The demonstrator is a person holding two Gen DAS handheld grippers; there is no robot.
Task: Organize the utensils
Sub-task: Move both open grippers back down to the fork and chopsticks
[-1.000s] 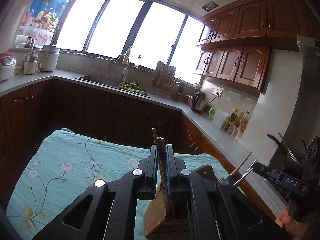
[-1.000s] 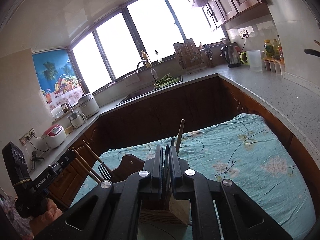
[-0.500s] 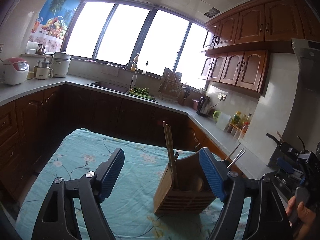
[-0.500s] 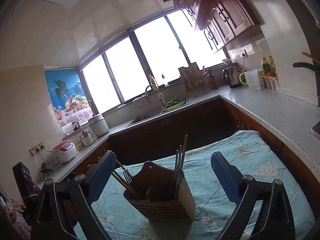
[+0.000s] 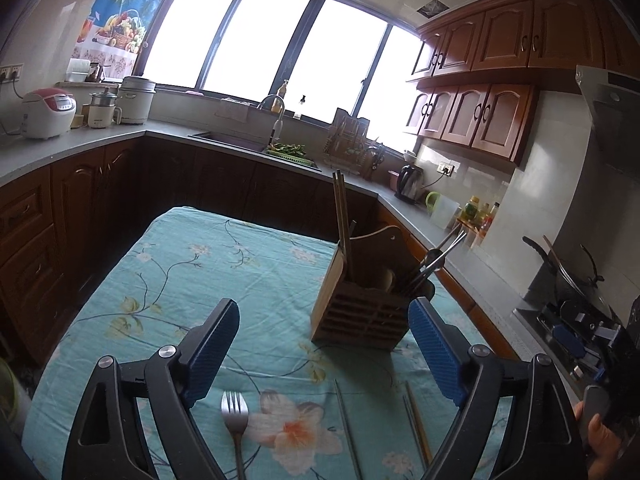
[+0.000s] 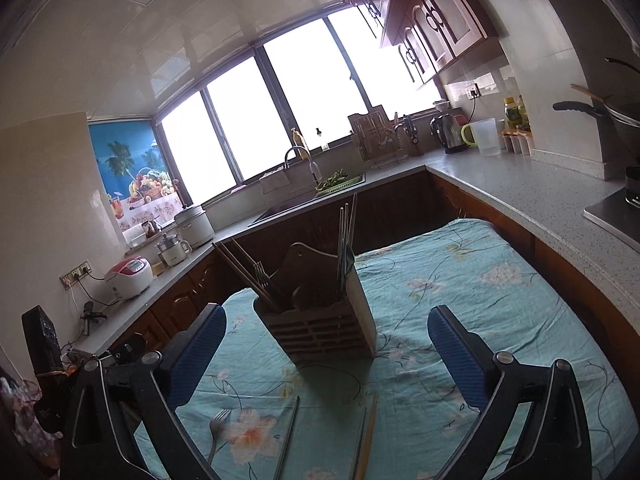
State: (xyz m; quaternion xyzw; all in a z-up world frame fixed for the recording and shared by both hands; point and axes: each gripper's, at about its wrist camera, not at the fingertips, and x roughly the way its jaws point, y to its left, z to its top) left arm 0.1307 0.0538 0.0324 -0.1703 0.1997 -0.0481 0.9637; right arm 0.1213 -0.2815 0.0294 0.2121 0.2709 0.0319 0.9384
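A counter (image 5: pixel 168 264) covered by a teal floral cloth is seen in both wrist views, with dark wooden kitchen cabinets (image 5: pixel 72 216) and a bright bay window (image 5: pixel 280 52) beyond its far edge.

In the left wrist view, the left gripper (image 5: pixel 322 354), black with blue ribbed pads, is held wide open with nothing between its jaws. A silver metal fork (image 5: pixel 235 420) is observed lying on the cloth at the near edge, just right of the left finger, tines pointing away. Further right, a single thin metal chopstick (image 5: pixel 347 428) and a pair of chopsticks, one metal and one wooden (image 5: pixel 416 424), are laid flat on the cloth, apart from each other. Beyond them a slatted wooden utensil holder (image 5: pixel 360 308) stands upright on the counter. Brown wooden chopsticks (image 5: pixel 341 212) are seen standing in its left compartment; dark metal utensils (image 5: pixel 436 260) lean out of its right compartment.

In the right wrist view, the right gripper (image 6: pixel 326 354) is likewise spread wide and holds nothing. The holder is seen centred between its fingers, further away, not touched by either.
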